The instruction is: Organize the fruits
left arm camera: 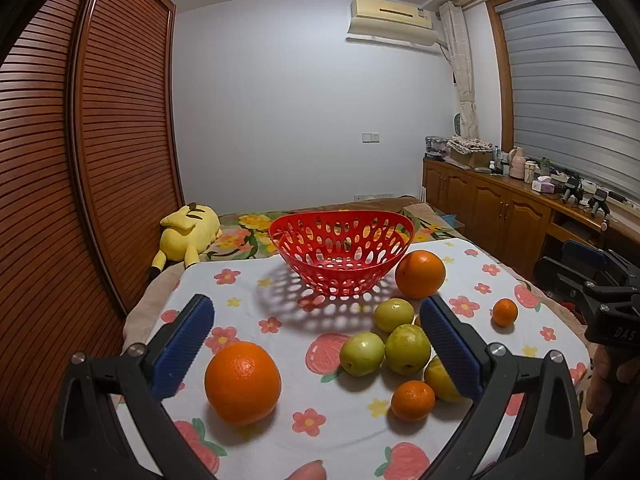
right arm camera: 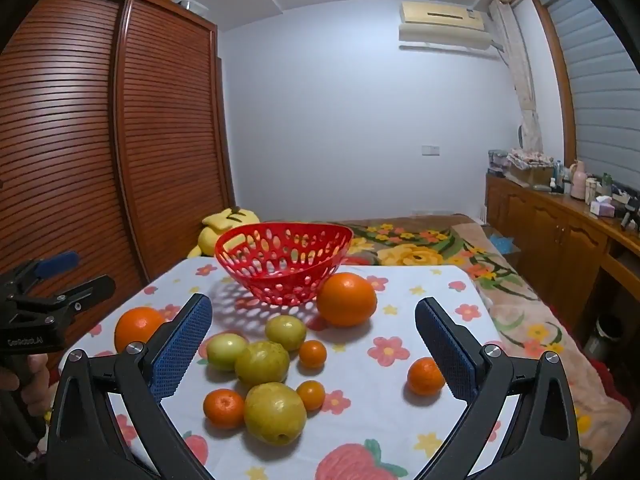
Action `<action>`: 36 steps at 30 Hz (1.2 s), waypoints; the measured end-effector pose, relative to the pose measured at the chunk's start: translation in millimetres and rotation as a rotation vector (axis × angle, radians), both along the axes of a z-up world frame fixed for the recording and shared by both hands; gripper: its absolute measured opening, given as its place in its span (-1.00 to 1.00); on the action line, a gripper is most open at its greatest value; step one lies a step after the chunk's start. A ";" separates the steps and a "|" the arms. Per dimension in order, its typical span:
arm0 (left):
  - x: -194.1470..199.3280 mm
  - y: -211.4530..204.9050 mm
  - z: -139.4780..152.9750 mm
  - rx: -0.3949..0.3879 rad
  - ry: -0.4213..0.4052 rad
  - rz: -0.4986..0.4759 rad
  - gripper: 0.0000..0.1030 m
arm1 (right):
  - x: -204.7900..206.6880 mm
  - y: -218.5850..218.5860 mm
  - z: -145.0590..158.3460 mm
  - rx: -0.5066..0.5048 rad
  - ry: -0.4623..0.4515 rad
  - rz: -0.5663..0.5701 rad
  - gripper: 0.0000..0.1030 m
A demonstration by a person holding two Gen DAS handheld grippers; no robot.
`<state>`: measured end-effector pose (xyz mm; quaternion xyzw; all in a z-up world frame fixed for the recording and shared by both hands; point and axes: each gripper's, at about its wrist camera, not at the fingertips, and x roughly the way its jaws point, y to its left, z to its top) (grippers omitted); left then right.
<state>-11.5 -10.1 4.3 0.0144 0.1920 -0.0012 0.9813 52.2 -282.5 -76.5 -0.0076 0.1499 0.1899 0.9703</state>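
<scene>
Brown louvred wardrobe doors [left arm camera: 100, 152] along the far left, slats ridged and glossy. Yellow plush toy [left arm camera: 188, 232] slumped on the floral bedspread beside them, soft and rounded. Spread over the table, a white cloth [left arm camera: 248, 292] printed with strawberries and small flowers.

Near left in the left wrist view, a big orange [left arm camera: 242, 383], dimpled skin, lying alone between the spread fingers of the left gripper [left arm camera: 316, 344]; blue ribbed pads [left arm camera: 184, 344] wide apart, gripping nothing. Far centre, a red plastic basket [left arm camera: 340, 254], oval holes all over its wall, nothing seen inside, lacy shadow thrown in front. Just right of it, a second big orange [left arm camera: 420, 274], touching or nearly touching the basket wall. Nearer, a cluster of smooth green-yellow fruits [left arm camera: 407, 349] pressed together, one partly hidden behind the right-hand pad, with a small mandarin [left arm camera: 413, 401] just beside them. Further right, another small mandarin [left arm camera: 505, 312] lying apart.

In the right wrist view, right gripper [right arm camera: 314, 344] likewise spread open and gripping nothing, the green-yellow cluster and small mandarins lying between its fingers. Far right, wooden cabinets [left arm camera: 492, 208] with a cluttered top, grey window blind [left arm camera: 568, 92] above, cream air conditioner [left arm camera: 392, 20] high on the pale wall.
</scene>
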 end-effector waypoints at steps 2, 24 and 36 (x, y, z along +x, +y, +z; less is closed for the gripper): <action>-1.4 -2.0 1.0 -0.001 0.001 -0.001 1.00 | 0.0 -0.7 -0.2 0.002 -0.001 -0.001 1.00; -3.9 -0.7 7.6 -0.014 -0.003 -0.015 1.00 | -1.7 -1.5 -1.8 0.002 0.002 -0.001 1.00; -4.1 -2.6 8.6 -0.015 -0.006 -0.021 1.00 | -2.4 -1.4 -2.2 0.001 0.001 0.001 1.00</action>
